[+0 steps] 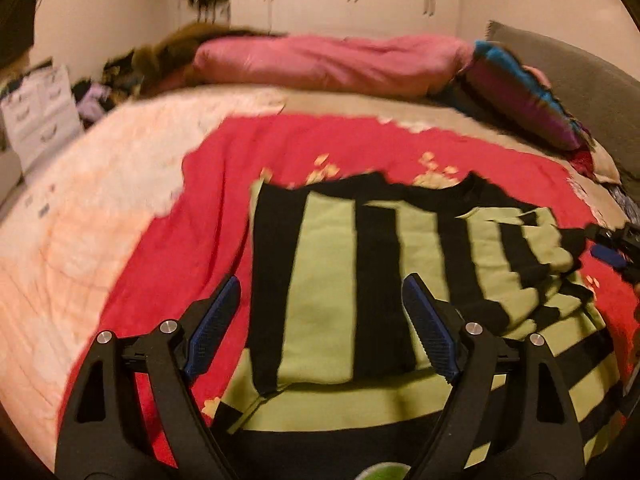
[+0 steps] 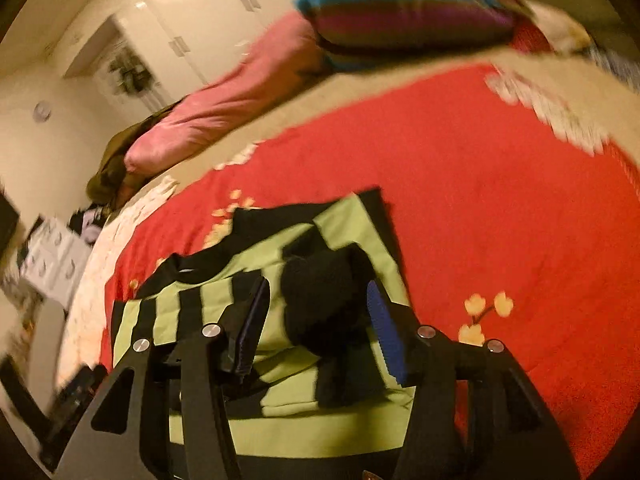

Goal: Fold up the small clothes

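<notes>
A green and black striped garment lies spread on the red blanket of a bed. My left gripper hovers over its near left part, open wide with nothing between its blue pads. In the right wrist view the same garment is rumpled, and a raised black bunch of it sits between the fingers of my right gripper. The left pad stands clear of the bunch, so that gripper is open. The right gripper also shows at the left wrist view's right edge, by the garment's crumpled side.
A pink duvet and a striped purple and blue pillow lie along the far side of the bed. A grey headboard rises at the right. A white drawer unit stands off the bed's left, with white wardrobes behind.
</notes>
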Demonstrator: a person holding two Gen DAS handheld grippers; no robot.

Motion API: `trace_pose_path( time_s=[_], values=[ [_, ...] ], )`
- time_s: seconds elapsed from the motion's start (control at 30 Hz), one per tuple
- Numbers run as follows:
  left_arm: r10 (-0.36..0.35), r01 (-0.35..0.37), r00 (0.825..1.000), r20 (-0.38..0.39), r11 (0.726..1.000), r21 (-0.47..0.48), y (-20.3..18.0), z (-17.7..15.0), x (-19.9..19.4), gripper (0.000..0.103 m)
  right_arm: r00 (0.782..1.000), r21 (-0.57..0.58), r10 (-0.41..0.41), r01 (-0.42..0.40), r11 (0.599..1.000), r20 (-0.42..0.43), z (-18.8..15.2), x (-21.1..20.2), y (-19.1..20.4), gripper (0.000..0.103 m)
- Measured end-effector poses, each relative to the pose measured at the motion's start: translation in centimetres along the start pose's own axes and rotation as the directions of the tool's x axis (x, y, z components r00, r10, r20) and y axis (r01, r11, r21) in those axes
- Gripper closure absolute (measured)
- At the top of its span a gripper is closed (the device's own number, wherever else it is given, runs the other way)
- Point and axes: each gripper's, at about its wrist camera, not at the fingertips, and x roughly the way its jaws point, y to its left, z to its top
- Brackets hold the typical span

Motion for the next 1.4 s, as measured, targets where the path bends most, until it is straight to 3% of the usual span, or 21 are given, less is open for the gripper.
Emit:
trace_pose_path(
  time_s=[0.17, 0.3, 0.4, 0.47, 0.73, 0.87, 1.03, 1.27, 1.33, 1.4],
  values=[
    [-0.008, 0.011, 0.999, -0.032, 0.995, 0.098, -2.4, -0.6, 0.8, 0.027, 0.999, -0.185, 0.007, -0.013, 0.983, -0.032, -0.3, 1.1, 3.6, 0.053],
    [0.008, 0.005, 0.996, -0.091, 0.989, 0.148, -3.3, -1.4, 2.4, 0.027, 0.994, -0.254, -0.037, 0.01, 0.967, -0.1, -0.5, 3.1, 5.2, 0.052],
    [0.032, -0.003, 0.983, -0.182, 0.988, 0.155, -3.2, -2.5, 4.2, 0.027, 0.976, -0.259, -0.131, 0.082, 0.962, -0.174, -0.9, 5.6, 4.8, 0.052],
    [0.023, 0.006, 0.979, -0.201, 0.99, 0.142, -2.8, -2.7, 4.7, 0.027, 0.966, -0.254, -0.158, 0.104, 0.962, -0.204, -1.2, 6.9, 4.3, 0.052],
    [-0.001, 0.023, 0.981, -0.193, 0.993, 0.115, -2.4, -2.5, 4.3, 0.027, 0.969, -0.253, -0.157, 0.107, 0.962, -0.189, -1.4, 7.5, 4.0, 0.05],
    [-0.002, 0.023, 0.983, -0.182, 0.993, 0.116, -2.5, -2.5, 4.1, 0.027, 0.976, -0.19, -0.112, 0.076, 0.979, -0.187, -1.3, 6.8, 3.3, 0.049],
    [-0.014, 0.03, 0.989, -0.149, 0.994, 0.104, -2.4, -2.0, 3.1, 0.027, 0.985, -0.136, -0.032, 0.009, 0.991, -0.17, -1.0, 4.6, 3.6, 0.024],
    [-0.014, 0.025, 0.993, -0.116, 0.996, 0.087, -2.1, -1.4, 1.9, 0.026, 0.991, -0.098, -0.007, -0.007, 0.995, -0.134, -1.3, 1.8, 3.6, 0.017],
    [-0.012, 0.021, 0.994, -0.11, 0.997, 0.08, -1.9, -1.3, 1.7, 0.023, 0.992, -0.095, -0.021, 0.009, 0.995, -0.126, -1.5, 1.2, 3.5, 0.007],
    [-0.008, 0.015, 0.995, -0.097, 0.997, 0.071, -1.7, -1.1, 1.4, 0.019, 0.993, -0.087, -0.022, 0.011, 0.996, -0.118, -1.4, 0.8, 3.3, 0.007]
  ],
)
